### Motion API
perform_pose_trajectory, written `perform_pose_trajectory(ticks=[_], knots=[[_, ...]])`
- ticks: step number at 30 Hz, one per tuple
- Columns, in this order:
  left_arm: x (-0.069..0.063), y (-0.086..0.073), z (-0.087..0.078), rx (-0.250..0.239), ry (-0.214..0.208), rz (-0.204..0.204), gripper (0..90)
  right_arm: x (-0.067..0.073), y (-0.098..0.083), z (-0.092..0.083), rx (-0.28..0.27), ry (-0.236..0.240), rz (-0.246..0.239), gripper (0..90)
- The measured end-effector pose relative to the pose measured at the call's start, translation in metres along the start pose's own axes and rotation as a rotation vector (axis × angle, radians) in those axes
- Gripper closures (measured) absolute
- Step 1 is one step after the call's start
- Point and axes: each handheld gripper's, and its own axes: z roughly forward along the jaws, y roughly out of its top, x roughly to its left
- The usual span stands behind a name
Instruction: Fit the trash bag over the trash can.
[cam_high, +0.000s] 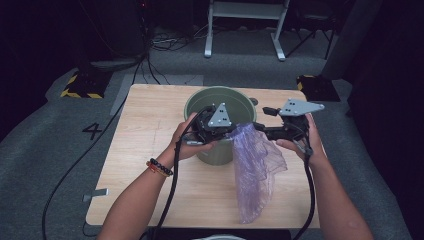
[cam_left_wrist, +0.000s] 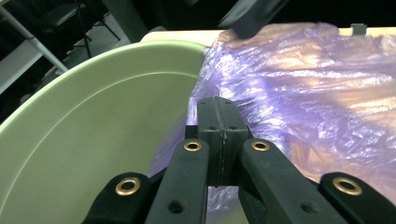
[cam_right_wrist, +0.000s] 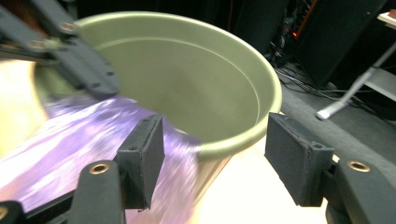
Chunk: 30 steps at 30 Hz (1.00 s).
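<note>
We start with the tabletop (cam_high: 140, 165), a pale wooden square whose far edge carries a green bucket (cam_high: 200, 107) near its middle. Over the bucket's near-right rim hangs a purple plastic bag (cam_high: 257, 170), its long axis running from the rim down toward the near edge of the tabletop, where its loose end lies crumpled.

The relation that matters for us is the bag's mouth against the bucket's rim: the bag's top sits right at the rim, between our two grippers, with the bucket's opening lying beyond it toward the far edge. The left gripper (cam_high: 227, 131) is the one on the bag, at the rim's near side. The right gripper (cam_high: 260, 127) is just beside the bag's top edge on the other side.

In the left gripper view the jaws are clenched together with the bag's film (cam_left_wrist: 299, 93) pinched between them, the bucket's inside wall (cam_left_wrist: 93, 130) to one side. In the right gripper view the jaws stand apart, released, with the bag's edge (cam_right_wrist: 70, 135) lying by one pad and the bucket's rim (cam_right_wrist: 233, 142) in the gap; we judge this hand must re-grip the bag's mouth farther along to spread it over the rim.
</note>
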Motion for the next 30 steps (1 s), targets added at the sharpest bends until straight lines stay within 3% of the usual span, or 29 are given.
perform_pose_trajectory(ticks=[4, 6, 8, 10, 13, 18, 20, 23, 24, 26, 27, 30], knots=[[0.003, -0.001, 0.000, 0.011, 0.015, 0.003, 90.0, 0.002, -0.007, -0.013, -0.031, 0.034, 0.022, 35.1], [0.008, -0.004, 0.000, 0.024, 0.029, -0.009, 90.0, 0.009, -0.012, -0.023, -0.038, 0.064, 0.000, 32.9], [0.010, -0.005, -0.001, 0.031, 0.033, -0.016, 90.0, 0.011, -0.013, -0.025, -0.032, 0.067, -0.013, 32.3], [0.015, -0.008, -0.002, 0.031, 0.046, -0.035, 90.0, 0.017, -0.015, -0.034, -0.004, 0.016, -0.075, 30.8], [0.021, -0.010, -0.004, 0.028, 0.058, -0.050, 90.0, 0.018, -0.017, -0.041, -0.030, 0.041, -0.057, 30.7], [0.027, -0.013, -0.006, 0.023, 0.067, -0.073, 90.0, 0.026, -0.020, -0.041, -0.037, 0.090, -0.070, 28.9], [0.031, -0.015, -0.007, 0.019, 0.061, -0.100, 90.0, 0.033, -0.021, -0.038, -0.029, 0.118, -0.104, 28.0], [0.033, -0.017, -0.008, 0.018, 0.065, -0.102, 90.0, 0.036, -0.022, -0.035, -0.023, 0.119, -0.104, 28.3], [0.034, -0.018, -0.009, 0.017, 0.066, -0.105, 90.0, 0.037, -0.023, -0.033, -0.019, 0.122, -0.105, 29.5], [0.036, -0.020, -0.010, 0.013, 0.069, -0.117, 90.0, 0.037, -0.026, -0.026, -0.001, 0.102, -0.098, 42.1], [0.037, -0.021, -0.010, 0.013, 0.070, -0.122, 90.0, 0.037, -0.026, -0.026, -0.001, 0.102, -0.098, 42.1], [0.040, -0.023, -0.012, 0.011, 0.072, -0.133, 89.9, 0.039, -0.029, -0.021, 0.009, 0.090, -0.111, 65.0]])
